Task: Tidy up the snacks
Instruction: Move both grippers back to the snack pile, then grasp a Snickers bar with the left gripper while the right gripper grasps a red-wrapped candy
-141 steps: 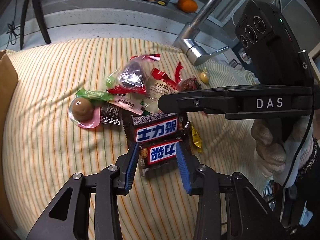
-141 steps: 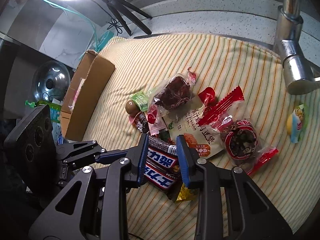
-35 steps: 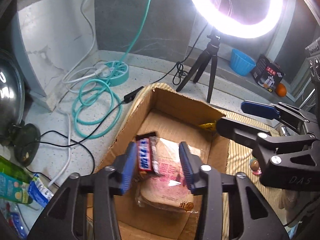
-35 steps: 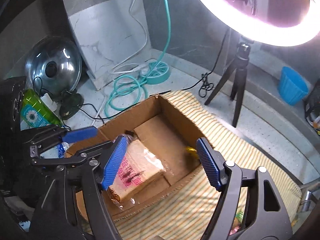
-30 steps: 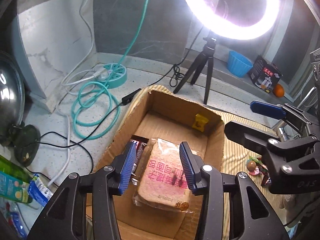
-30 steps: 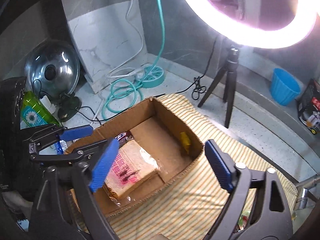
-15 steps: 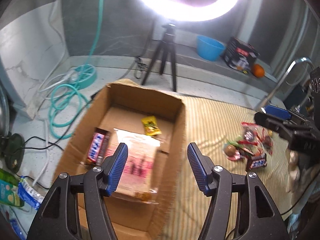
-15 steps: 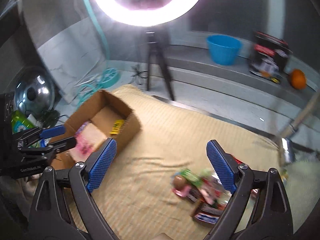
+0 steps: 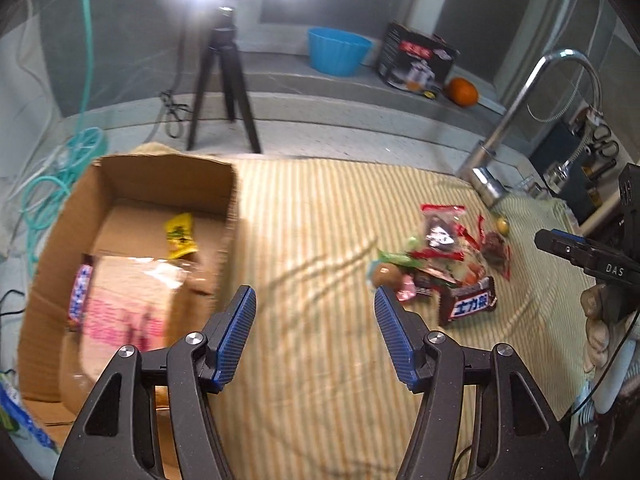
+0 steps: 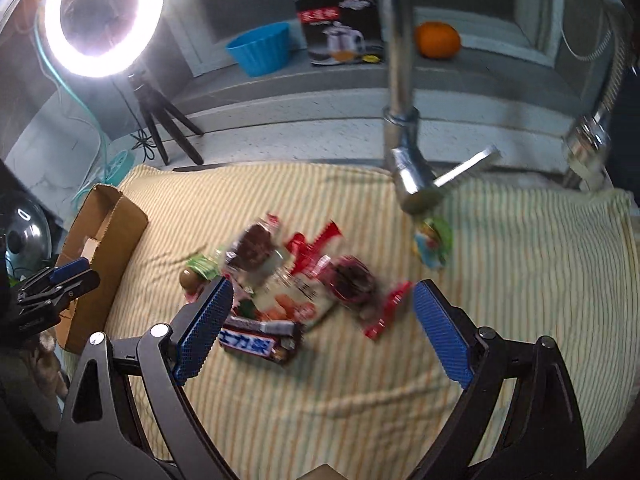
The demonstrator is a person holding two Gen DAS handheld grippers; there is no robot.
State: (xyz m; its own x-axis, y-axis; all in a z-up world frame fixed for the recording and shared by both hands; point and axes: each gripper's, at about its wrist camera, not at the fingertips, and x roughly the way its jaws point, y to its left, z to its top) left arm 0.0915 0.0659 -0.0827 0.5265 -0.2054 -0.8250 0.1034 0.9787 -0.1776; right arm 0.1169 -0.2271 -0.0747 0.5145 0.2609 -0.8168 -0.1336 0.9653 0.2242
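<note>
A cardboard box (image 9: 132,172) stands on the left of the striped cloth (image 9: 320,220). In it lie a pink bread pack (image 9: 132,300), a Snickers bar (image 9: 80,292) and a yellow packet (image 9: 181,236). A pile of snacks (image 10: 296,280) lies mid-cloth, with a Snickers bar (image 10: 256,344) at its front and a small candy (image 10: 432,244) apart near the faucet. My left gripper (image 9: 316,332) is open and empty, above the cloth between box and pile. My right gripper (image 10: 320,328) is open wide and empty, just above the pile's near side.
A chrome faucet (image 10: 404,152) rises at the cloth's far edge. A ring light on a tripod (image 10: 104,20), a blue bowl (image 10: 260,48), a black carton (image 10: 340,28) and an orange (image 10: 438,40) stand behind. Teal cable (image 9: 52,184) lies left of the box.
Both grippers have let go of the snacks in the box and swung right, away from the box towards the pile. The right gripper now hangs over the pile.
</note>
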